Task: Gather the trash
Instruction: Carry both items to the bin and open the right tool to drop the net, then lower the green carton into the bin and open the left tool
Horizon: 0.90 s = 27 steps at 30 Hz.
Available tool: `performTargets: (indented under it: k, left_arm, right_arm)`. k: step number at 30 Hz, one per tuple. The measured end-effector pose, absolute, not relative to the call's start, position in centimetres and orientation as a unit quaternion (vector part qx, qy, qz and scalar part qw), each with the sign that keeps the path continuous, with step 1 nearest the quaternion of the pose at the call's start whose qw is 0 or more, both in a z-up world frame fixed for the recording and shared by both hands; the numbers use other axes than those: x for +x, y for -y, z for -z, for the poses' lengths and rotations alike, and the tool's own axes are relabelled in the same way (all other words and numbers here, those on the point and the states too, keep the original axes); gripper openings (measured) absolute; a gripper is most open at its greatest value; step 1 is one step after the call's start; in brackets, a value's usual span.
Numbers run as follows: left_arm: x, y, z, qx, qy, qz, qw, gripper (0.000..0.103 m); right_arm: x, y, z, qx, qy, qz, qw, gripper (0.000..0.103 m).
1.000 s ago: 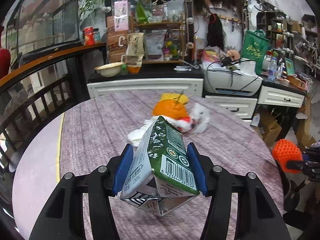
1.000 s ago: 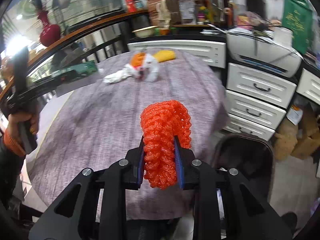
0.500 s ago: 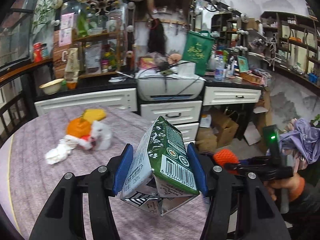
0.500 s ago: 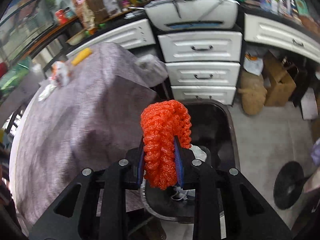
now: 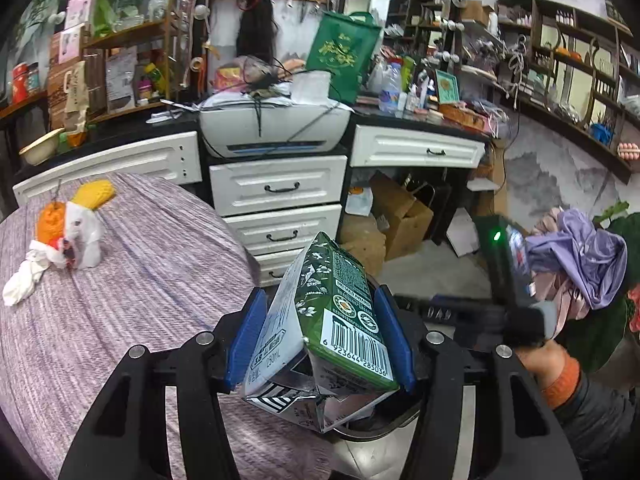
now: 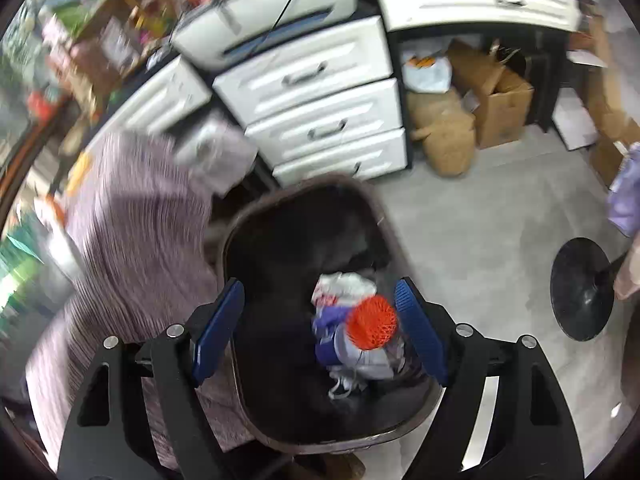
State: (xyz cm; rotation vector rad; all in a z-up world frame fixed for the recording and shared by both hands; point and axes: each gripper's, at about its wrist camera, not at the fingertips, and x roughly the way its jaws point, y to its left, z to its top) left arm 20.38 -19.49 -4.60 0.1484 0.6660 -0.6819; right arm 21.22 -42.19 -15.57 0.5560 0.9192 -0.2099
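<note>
My left gripper [image 5: 320, 340] is shut on a crushed green and white milk carton [image 5: 332, 320] and holds it above the table's right edge, over the bin rim. My right gripper [image 6: 320, 324] is open above the dark trash bin [image 6: 256, 420]. The orange foam net [image 6: 371, 322] lies in the bin on top of white and purple trash. In the left wrist view more trash sits on the purple tablecloth [image 5: 120, 300] at the left: an orange net [image 5: 50, 224], a yellow net [image 5: 96, 194], a white plastic bag [image 5: 86, 236] and a crumpled tissue [image 5: 24, 280].
White drawers [image 5: 280, 208] and a printer [image 5: 272, 128] stand behind the table. Cardboard boxes [image 6: 500, 108] and a sack sit on the grey floor. A black round stand base [image 6: 582, 288] is at the right. The hand holding the right gripper [image 5: 536, 356] shows in the left wrist view.
My right gripper has opened and the orange foam net has dropped into the bin. My left gripper has swung right with the carton, toward the bin.
</note>
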Motion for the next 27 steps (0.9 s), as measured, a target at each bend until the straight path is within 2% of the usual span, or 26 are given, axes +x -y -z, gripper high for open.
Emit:
performTargets:
  k: [12,27]
  left_arm:
    - [22.3,26.3,9.6,0.129,-0.409,0.354,0.831,0.056]
    - [23.5,30.6,14.4,0.203,-0.482,0.355,0.775,0.056]
  right_arm:
    - [16.8,46.4,8.8,0.295,-0.305,0.161,0.891,0.087]
    - [16.1,46.6,7.1,0.301,-0.289,0.149,0.897,0.087]
